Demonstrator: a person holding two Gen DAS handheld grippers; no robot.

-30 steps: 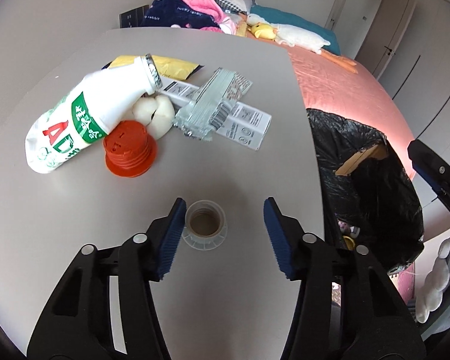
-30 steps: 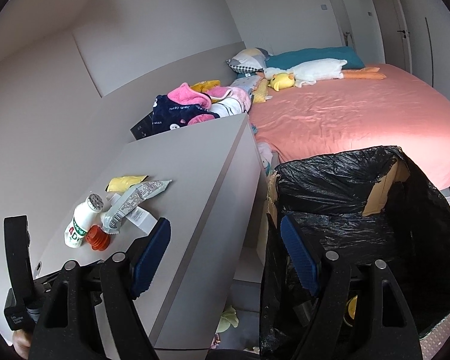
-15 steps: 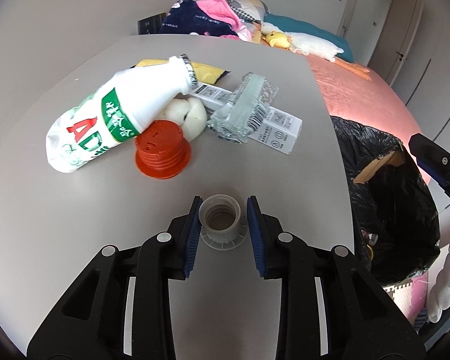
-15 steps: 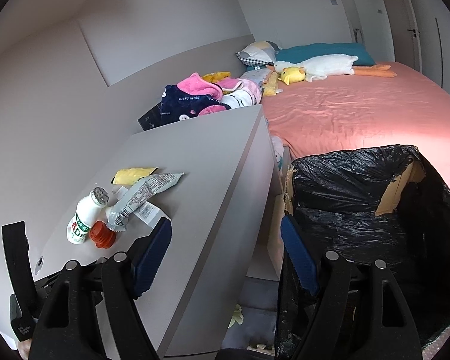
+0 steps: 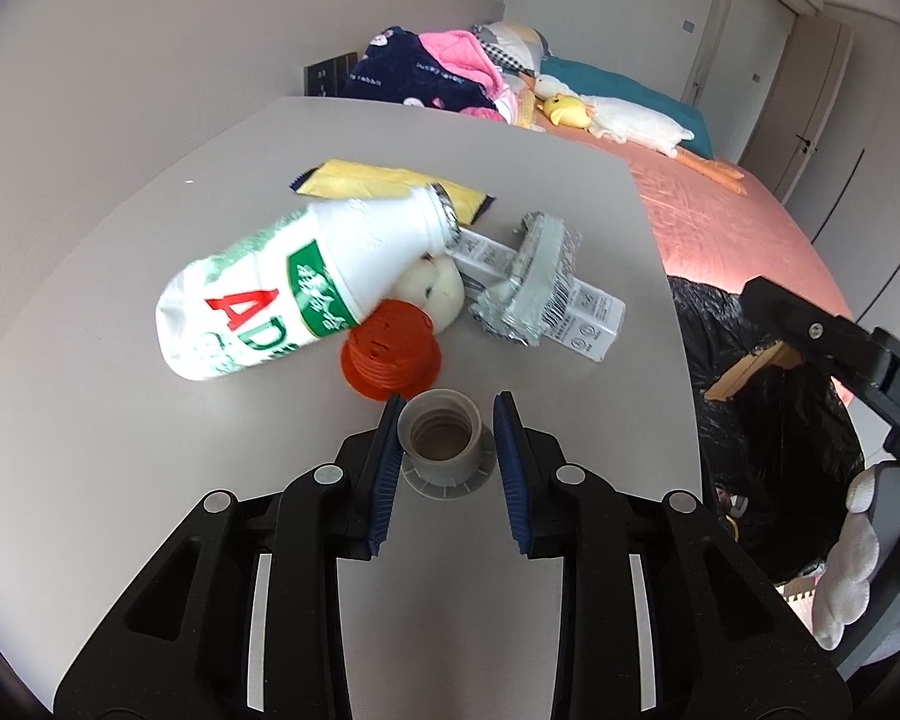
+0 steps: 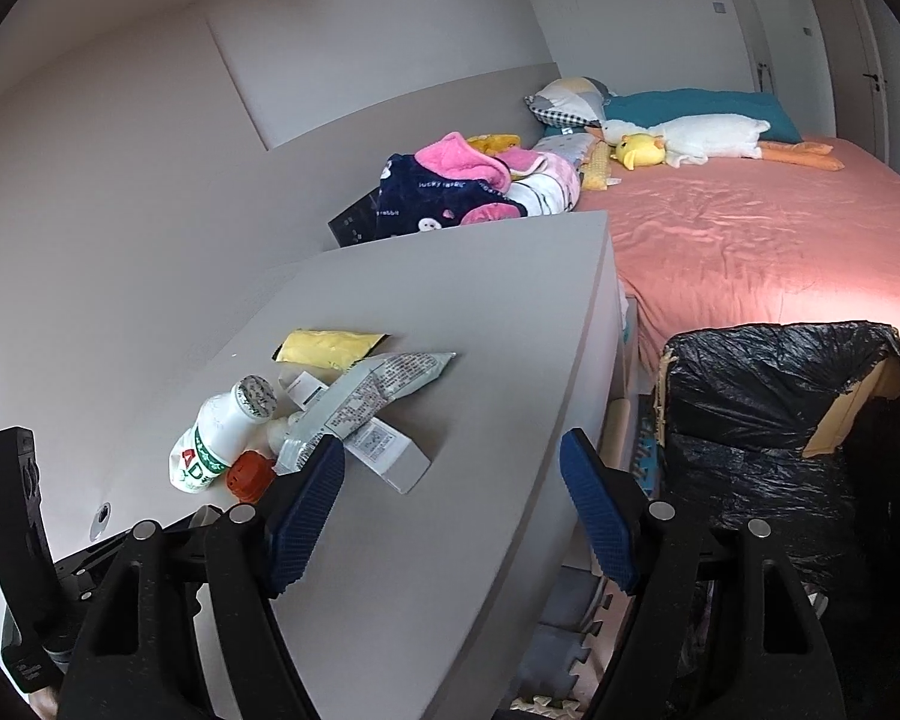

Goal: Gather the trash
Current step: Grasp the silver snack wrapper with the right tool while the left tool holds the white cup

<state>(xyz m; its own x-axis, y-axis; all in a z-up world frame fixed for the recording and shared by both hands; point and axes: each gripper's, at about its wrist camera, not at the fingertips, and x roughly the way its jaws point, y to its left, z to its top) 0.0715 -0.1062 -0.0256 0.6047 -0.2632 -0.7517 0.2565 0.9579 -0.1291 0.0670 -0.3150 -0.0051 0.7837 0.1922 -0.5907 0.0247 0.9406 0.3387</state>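
Am clamping left tool (image 5: pixel 447 427) on grey cap (image 5: pixel 441 443); right tool (image 6: pixel 453 501) hanging released. Bottle (image 5: pixel 294 291), wrappers (image 5: pixel 528 288) remaining on worktop (image 5: pixel 150 420); bin bag (image 6: pixel 774 420) awaiting.

Matt grey table (image 5: pixel 150 312), glossy crinkled black bin bag (image 6: pixel 768 420).

I see grey tabletop (image 5: pixel 150 480) w/ AD drink bottle (image 5: pixel 306 288), orange cap (image 5: pixel 390 360), yellow packet (image 5: pixel 378 180), carton (image 5: pixel 582 312), foil wrapper (image 5: pixel 528 282), grey bottle neck (image 5: pixel 442 444).

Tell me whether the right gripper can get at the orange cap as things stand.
Probably not directly: the orange cap sits behind the silver wrapper and white carton, with the open right gripper hanging off the desk edge.
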